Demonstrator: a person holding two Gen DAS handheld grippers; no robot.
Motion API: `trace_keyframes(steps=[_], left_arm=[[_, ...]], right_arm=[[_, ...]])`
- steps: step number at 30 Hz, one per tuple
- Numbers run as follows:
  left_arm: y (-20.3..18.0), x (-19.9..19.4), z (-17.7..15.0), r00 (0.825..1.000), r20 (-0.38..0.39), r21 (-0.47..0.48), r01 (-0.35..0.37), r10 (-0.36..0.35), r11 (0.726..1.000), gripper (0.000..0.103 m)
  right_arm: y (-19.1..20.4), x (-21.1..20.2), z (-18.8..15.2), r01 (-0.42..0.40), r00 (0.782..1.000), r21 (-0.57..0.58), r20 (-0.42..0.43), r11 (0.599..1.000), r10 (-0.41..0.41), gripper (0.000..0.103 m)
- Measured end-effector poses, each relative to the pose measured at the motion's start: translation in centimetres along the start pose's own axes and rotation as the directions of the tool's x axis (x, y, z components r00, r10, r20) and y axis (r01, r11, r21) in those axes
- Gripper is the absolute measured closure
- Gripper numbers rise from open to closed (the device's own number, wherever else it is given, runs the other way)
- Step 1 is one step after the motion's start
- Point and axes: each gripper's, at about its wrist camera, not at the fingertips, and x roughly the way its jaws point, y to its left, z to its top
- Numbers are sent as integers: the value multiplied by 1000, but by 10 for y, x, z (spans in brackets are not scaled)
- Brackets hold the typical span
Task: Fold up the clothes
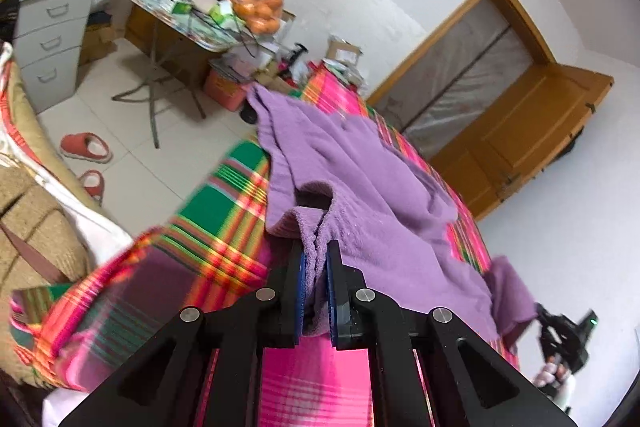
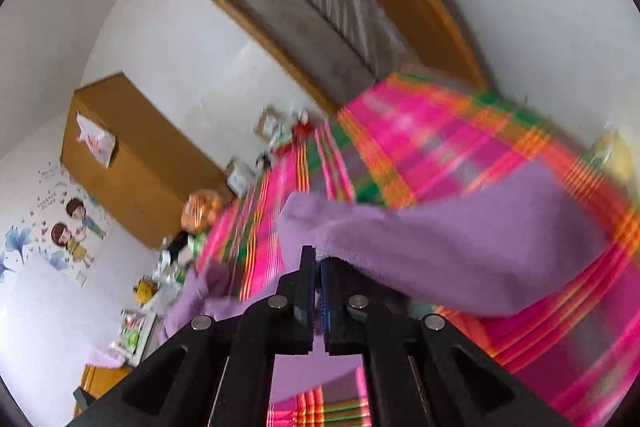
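A left claw (image 1: 316,259) is clenched on a bunched edge of a purple fleece garment (image 1: 360,179), the cloth pinched between its blue pads, in this view from a hand-held rig over a bed. From that grip the garment spreads away across the bed's pink, green and orange plaid sheet (image 1: 216,227), rumpled and only partly lying flat, with its far end reaching toward the foot of the bed. At the lower right of the same view the other device (image 1: 564,339) is seen in a person's hand (image 1: 554,373), with a purple corner of the garment running to it.

The right wrist view, blurred, shows the right claw (image 2: 316,267) with its black fingers drawn nearly together on a fold of the same garment (image 2: 440,243), which drapes over the right finger and hangs above the plaid sheet (image 2: 420,147).

Beyond the bed on the left, two red slippers (image 1: 86,147) sit on the pale tiled floor (image 1: 132,131) near a grey drawer cabinet (image 1: 52,35). Farther off stands a folding desk (image 1: 188,35) crowded with boxes and packets, with a bag of oranges (image 1: 258,7) at its near end. A wooden door (image 1: 520,143) stands ajar against the white wall, beside a frame covered in plastic sheeting (image 1: 468,79). Cartoon stickers (image 2: 68,227) decorate the wall in the right wrist view.
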Motion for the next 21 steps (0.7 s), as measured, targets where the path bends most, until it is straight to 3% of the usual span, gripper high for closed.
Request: trace_keyframes(steps=[5,8,9,11,14,18,21], left_arm=[[20,-24,16,996,72,-32,-56,58,998,94],[35,-35,24,989,94,-60,-107,112,992,95],[41,-36,27,985,95,-72,-137,144,988,103],[56,-36,29,978,63,-95,-193,200,976,103],[69,-30,22,979,12,-110,-203,205,973,103],[60,-24,10,991,-25,-76,-132,130,988,103],[45,-23,9,993,-14,-24,-120,120,992,102]], right_arm=[[-4,-55,25,21,992,19,127,1000,-23,100],[-7,-72,24,50,990,24,134,998,-53,100],[-8,-76,21,72,989,21,131,997,-74,100],[-15,-78,13,131,985,17,107,991,-132,100],[-37,-69,-4,222,975,39,2,974,-222,100],[-61,-55,-23,309,946,52,-126,950,-300,99],[-62,-67,-19,358,933,62,-57,932,-355,94]])
